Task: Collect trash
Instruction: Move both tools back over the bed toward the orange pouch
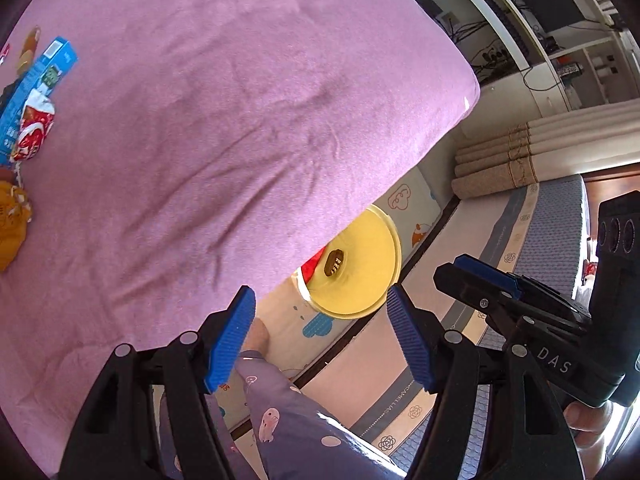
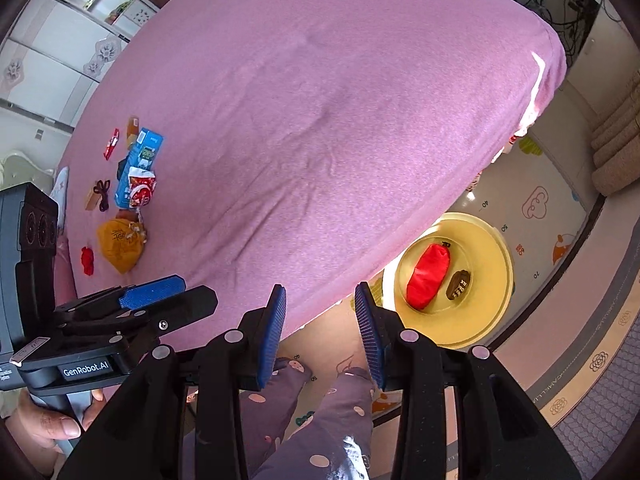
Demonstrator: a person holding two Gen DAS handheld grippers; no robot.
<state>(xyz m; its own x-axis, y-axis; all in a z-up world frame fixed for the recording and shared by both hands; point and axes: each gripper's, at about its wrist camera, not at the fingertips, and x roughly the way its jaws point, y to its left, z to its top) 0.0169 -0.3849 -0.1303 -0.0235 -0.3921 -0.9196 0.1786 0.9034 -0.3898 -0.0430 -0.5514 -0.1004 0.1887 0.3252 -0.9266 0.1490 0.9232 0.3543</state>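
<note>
- The left gripper (image 1: 320,336) hangs with its blue pads spread wide and nothing between them; through the gap show only the playmat floor and a spotted trouser leg (image 1: 280,412).
- The right gripper (image 2: 320,332) is parted more narrowly, and it too is empty; no wrapper sits between its pads.
- The trash is in two places. In the right wrist view a cluster lies on the pink bedsheet (image 2: 320,100) at about nine o'clock: a blue carton (image 2: 138,168), a red-and-white wrapper (image 2: 141,189) touching it, a yellow crumpled bag (image 2: 119,249) just below, a small red scrap (image 2: 87,260) beside that, and a few smaller bits farther up.
- A yellow round basin (image 2: 496,276) stands on the floor at about four o'clock, partly tucked under the bed's edge. Inside it lie a red pouch (image 2: 428,276) and a small brown packet (image 2: 459,285), near each other.
- Judged from this, some pieces are already dropped and both grippers are between loads, well apart from the pile.
- The next move calls for swinging toward nine o'clock over the bedsheet, lowering onto one loose piece, and closing on it. The carton looks the easiest to pinch; the soft bag may crumple and slip.
- The wrapper overlapping the carton could be dragged along with it.
</note>
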